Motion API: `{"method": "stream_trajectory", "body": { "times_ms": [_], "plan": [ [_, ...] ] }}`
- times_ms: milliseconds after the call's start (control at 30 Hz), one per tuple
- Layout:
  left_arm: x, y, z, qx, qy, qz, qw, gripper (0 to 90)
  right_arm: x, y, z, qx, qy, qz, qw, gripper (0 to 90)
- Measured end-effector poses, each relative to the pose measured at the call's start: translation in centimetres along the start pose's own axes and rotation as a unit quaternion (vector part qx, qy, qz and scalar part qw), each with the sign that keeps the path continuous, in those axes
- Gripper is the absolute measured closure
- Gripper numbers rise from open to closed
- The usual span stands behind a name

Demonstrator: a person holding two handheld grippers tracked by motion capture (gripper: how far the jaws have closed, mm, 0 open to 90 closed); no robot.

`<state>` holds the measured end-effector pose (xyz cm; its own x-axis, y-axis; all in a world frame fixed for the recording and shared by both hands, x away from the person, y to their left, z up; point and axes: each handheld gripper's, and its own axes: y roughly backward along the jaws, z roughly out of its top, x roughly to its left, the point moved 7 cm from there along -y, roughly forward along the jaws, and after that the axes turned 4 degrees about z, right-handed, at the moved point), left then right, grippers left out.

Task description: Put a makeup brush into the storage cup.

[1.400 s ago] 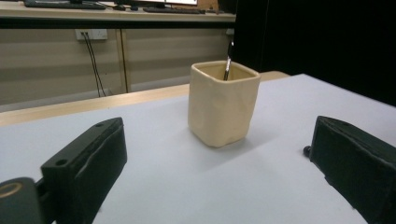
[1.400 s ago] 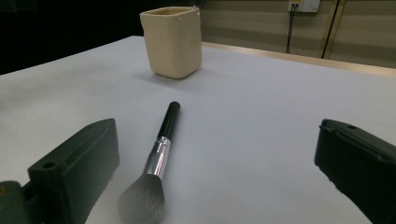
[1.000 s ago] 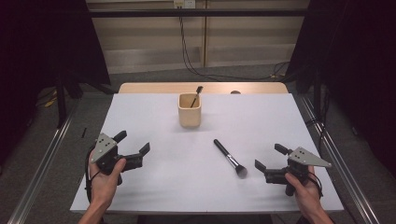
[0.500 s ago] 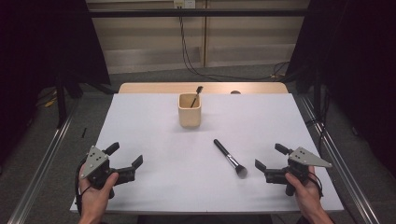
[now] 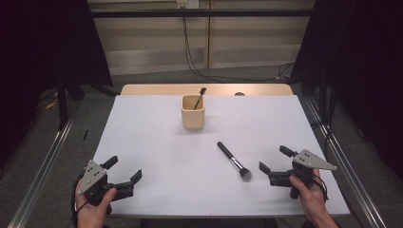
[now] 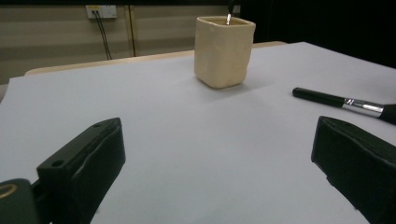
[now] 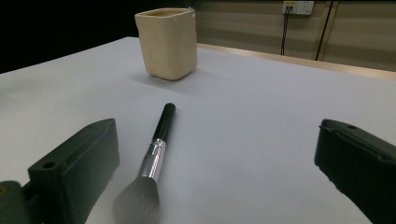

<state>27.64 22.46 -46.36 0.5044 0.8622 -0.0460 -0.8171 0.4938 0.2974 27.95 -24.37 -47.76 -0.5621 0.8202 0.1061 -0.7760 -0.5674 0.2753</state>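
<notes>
Brush (image 5: 234,161) before cup (image 5: 193,112)

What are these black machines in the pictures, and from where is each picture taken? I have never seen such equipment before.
A person sits at a white table and holds a hand tool with a two-jaw claw in each hand: the left claw and the right claw. There is no robot arm.

The high view looks down from above the person's side. The left gripper view and the right gripper view come from small cameras riding on each tool, so the black blocks at the bottom are that claw's own jaws.

On the table stands a beige cup with a thin brush in it. A black makeup brush lies flat near the right claw. Both claws are open and hold nothing.
</notes>
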Motion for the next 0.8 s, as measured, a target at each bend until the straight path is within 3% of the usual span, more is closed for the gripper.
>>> {"method": "stream_trajectory", "body": {
  "times_ms": [100, 333, 467, 800],
  "plan": [
    [0.3, 0.2, -0.2, -0.002, 0.012, 0.005, 0.9999, 2.9, -0.2, 0.0, -0.1, 0.000, -0.005, -0.002, 1.0000, 0.0],
    [0.9, 1.2, 0.2, -0.022, 0.017, 0.023, 0.9993, 2.8, 0.0, 0.0, 0.2, -0.004, 0.003, 0.004, 1.0000, 0.0],
    [0.8, 1.1, 0.3, -0.021, 0.006, 0.020, 0.9996, 2.9, 0.2, 0.0, 0.5, -0.011, 0.004, 0.008, 0.9999, 0.0],
    [0.7, 1.1, 0.1, -0.019, 0.006, 0.014, 0.9997, 2.9, 0.7, -1.2, 1.8, -0.016, 0.003, 0.016, 0.9997, 0.0]
  ]
}}
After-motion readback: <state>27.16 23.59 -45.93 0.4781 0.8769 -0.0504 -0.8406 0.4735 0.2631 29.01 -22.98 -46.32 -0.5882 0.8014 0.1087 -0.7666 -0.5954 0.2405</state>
